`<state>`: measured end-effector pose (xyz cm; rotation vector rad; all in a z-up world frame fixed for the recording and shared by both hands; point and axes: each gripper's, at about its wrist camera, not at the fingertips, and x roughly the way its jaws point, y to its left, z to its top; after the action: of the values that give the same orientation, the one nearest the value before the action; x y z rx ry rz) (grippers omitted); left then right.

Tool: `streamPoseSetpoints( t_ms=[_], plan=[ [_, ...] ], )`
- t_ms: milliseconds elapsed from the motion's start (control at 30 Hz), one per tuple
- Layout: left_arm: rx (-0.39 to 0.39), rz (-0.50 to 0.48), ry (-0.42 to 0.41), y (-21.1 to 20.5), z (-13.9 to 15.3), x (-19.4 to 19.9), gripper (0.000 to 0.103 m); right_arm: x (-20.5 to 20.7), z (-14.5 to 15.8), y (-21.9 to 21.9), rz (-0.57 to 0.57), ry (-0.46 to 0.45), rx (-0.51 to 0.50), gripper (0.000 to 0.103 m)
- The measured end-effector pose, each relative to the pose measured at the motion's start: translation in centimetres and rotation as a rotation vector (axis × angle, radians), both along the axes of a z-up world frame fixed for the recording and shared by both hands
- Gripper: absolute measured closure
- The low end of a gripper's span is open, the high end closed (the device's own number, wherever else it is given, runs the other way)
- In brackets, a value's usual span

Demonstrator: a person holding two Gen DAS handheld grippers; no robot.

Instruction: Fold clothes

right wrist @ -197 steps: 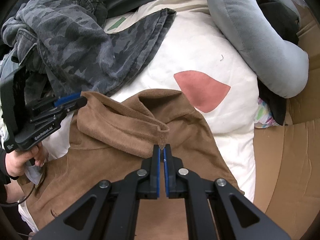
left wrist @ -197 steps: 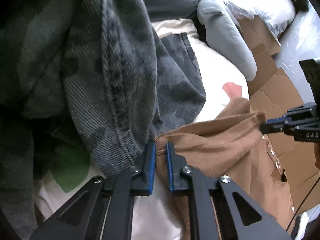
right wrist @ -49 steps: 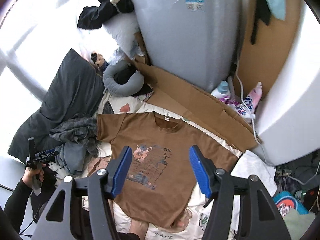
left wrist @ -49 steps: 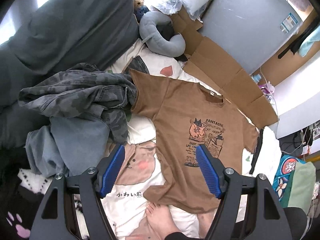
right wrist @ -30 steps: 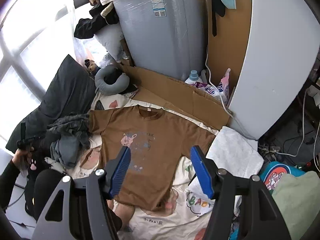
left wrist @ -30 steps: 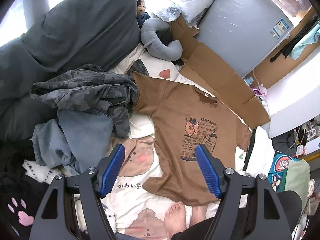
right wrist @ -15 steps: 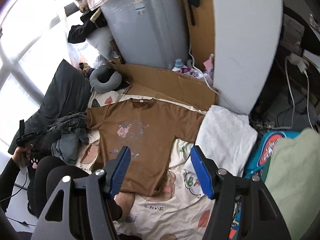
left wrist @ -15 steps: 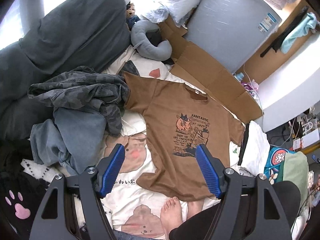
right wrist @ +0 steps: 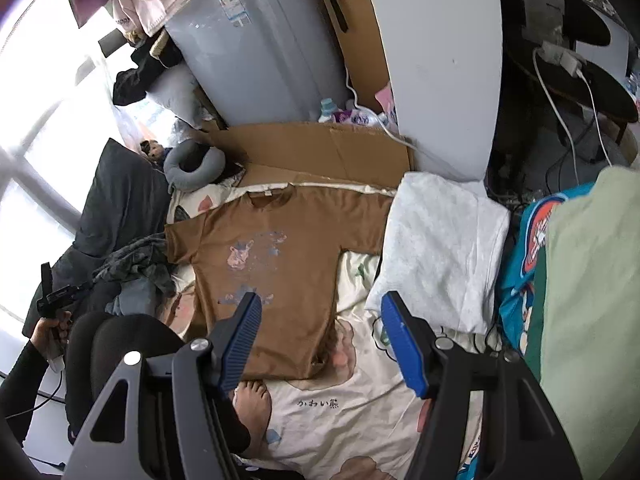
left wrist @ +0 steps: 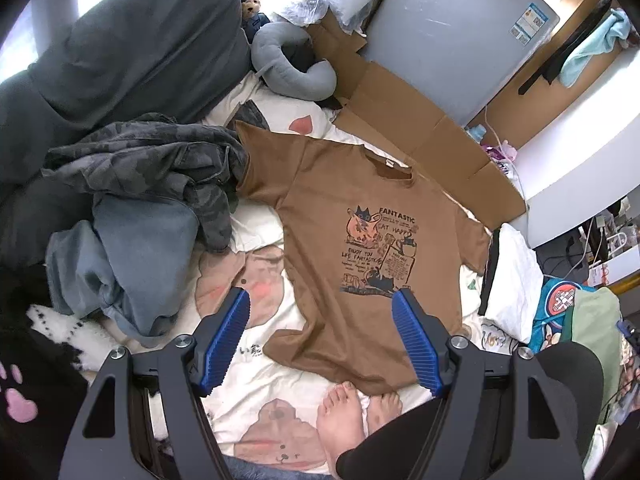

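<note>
Both of your grippers are held high above the bed, and both are released with nothing in them. Your left gripper (left wrist: 321, 336) has its blue pads spread wide, framing the lower part of the brown T-shirt (left wrist: 360, 248). Your right gripper (right wrist: 321, 336) is spread just as wide.

The brown T-shirt lies flat and face up on the cream cartoon-print bedsheet (left wrist: 260, 364), sleeves out to either side, its collar pointing toward the flattened cardboard (left wrist: 420, 132) at the far edge. A cat graphic with the word "FANTASTIC" is printed on its chest. Your bare feet (left wrist: 352, 412) rest at the shirt's hem.

To the shirt's left, a heap of camouflage clothing (left wrist: 160, 160) touches one sleeve. A folded white towel (right wrist: 440, 248) lies just beside the other sleeve. A grey neck pillow (left wrist: 288, 68) sits beyond the collar.
</note>
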<state>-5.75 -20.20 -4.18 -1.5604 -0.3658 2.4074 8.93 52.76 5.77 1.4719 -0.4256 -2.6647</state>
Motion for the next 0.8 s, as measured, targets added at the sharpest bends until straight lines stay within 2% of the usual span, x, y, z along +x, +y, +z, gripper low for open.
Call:
streamPoseSetpoints(
  t_ms=[67, 200, 467, 667, 800],
  plan=[
    [0.016, 0.005, -0.007, -0.1, -1.2, 0.2, 0.029, 0.3, -1.6, -0.2, -0.007, -0.005, -0.012, 0.043],
    [-0.009, -0.031, -0.010, 0.5, -3.4, 0.4, 0.029, 0.9, -5.3, -1.0, -0.015, -0.030, -0.002, 0.043],
    [-0.026, -0.058, -0.087, 0.2, -8.8, 0.0, 0.029, 1.2, -13.0, -2.9, -0.037, -0.092, -0.029, 0.043],
    [-0.031, -0.063, -0.131, 0.0, -13.4, 0.3, 0.029, 0.7, -20.0, -4.0, -0.032, -0.177, -0.055, 0.043],
    [-0.026, -0.065, -0.161, 0.1, -16.5, 0.5, 0.029, -0.1, -24.2, -5.3, 0.002, -0.250, -0.017, 0.043]
  ],
)
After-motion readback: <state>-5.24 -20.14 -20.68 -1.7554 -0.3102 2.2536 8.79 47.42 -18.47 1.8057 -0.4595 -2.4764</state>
